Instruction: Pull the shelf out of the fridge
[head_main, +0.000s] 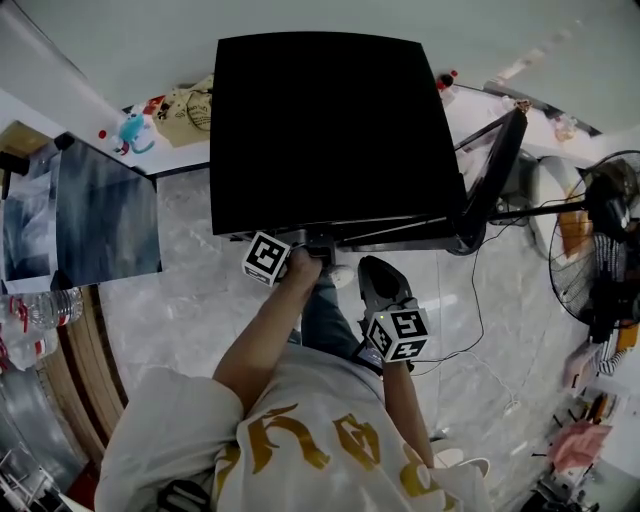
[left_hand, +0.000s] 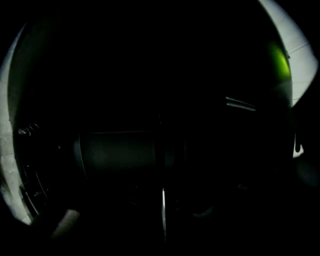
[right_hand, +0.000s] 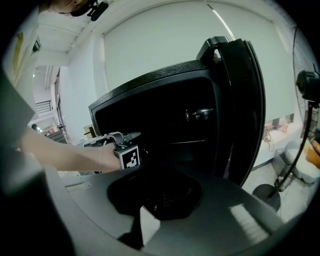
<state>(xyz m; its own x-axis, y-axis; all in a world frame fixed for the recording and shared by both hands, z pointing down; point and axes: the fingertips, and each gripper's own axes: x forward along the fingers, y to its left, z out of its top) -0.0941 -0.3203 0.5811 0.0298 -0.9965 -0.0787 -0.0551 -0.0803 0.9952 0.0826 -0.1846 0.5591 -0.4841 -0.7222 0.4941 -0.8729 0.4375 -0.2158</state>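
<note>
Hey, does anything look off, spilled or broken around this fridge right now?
Nothing stands out. The black fridge stands upright, its door open on the right, and the left tool reaches inside. Inside is too dark to judge.

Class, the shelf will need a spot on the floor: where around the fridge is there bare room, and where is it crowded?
Bare tiles lie left of the person, between the fridge and the grey cabinet. The tiles on the right are open too, but a cable crosses them. Crowded beside the fan.

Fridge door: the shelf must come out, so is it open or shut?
Open: the door stands swung off the fridge's right edge, and the left tool reaches inside.
</note>
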